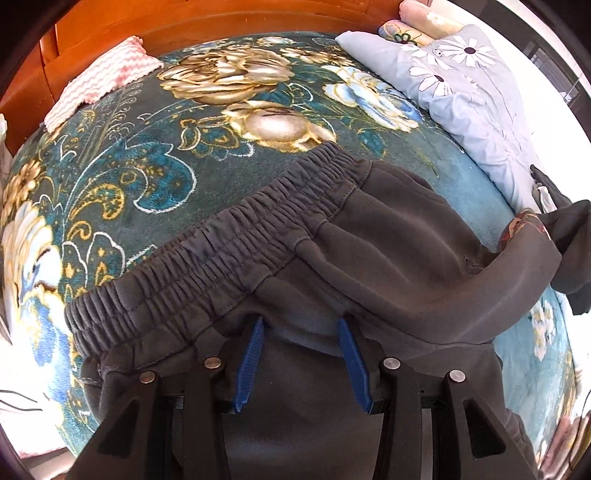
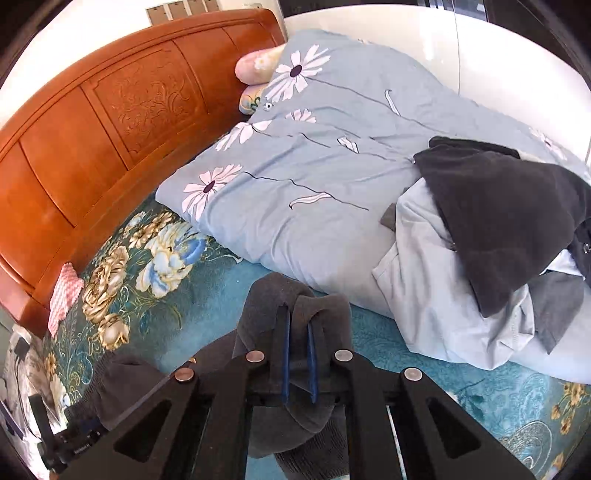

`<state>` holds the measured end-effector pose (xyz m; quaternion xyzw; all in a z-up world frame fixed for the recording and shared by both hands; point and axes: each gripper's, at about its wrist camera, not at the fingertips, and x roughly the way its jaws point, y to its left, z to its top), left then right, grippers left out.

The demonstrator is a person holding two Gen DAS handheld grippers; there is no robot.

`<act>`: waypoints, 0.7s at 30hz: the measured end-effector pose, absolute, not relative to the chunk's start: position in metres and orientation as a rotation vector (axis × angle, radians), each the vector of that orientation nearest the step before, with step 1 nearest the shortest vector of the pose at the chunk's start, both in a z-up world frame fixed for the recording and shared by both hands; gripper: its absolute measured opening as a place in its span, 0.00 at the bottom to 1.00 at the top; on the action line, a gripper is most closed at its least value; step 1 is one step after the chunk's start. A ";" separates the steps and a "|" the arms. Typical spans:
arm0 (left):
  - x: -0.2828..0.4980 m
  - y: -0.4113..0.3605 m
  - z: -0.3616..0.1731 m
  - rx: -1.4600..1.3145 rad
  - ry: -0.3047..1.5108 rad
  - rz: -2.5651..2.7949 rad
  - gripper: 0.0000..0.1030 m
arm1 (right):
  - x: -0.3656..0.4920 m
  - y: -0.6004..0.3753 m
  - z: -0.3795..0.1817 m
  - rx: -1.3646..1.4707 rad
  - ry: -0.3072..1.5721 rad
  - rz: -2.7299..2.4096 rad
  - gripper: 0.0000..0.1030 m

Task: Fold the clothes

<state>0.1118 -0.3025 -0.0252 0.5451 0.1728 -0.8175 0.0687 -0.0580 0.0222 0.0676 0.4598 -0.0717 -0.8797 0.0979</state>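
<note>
Dark grey sweatpants (image 1: 332, 236) with an elastic waistband lie on the teal floral blanket (image 1: 155, 155). My left gripper (image 1: 301, 323) has its blue fingers (image 1: 255, 354) spread apart around a fold of the pants just below the waistband; the jaws are open. My right gripper (image 2: 298, 321) is shut on a bunched end of the grey pants (image 2: 280, 295) and holds it above the blanket (image 2: 140, 266). The lifted end also shows at the right edge of the left wrist view (image 1: 554, 240).
A light blue daisy-print duvet (image 2: 332, 155) lies at the right of the bed, with a pile of dark and pale clothes (image 2: 498, 221) on it. A pink zigzag towel (image 1: 99, 77) lies by the wooden headboard (image 2: 92, 118). Pillows (image 1: 417, 22) are at the back.
</note>
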 end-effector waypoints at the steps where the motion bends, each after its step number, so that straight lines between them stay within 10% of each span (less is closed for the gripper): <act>1: 0.112 -0.303 -0.025 1.647 0.515 -2.464 0.46 | -0.063 0.023 0.062 1.389 -0.230 -2.585 0.09; 8: 0.110 -0.303 -0.026 1.670 0.488 -2.467 0.46 | -0.041 0.052 0.066 1.281 -0.328 -2.555 0.53; 21: 0.109 -0.297 -0.027 1.645 0.461 -2.443 0.48 | 0.069 0.072 -0.030 1.503 -0.112 -2.360 0.55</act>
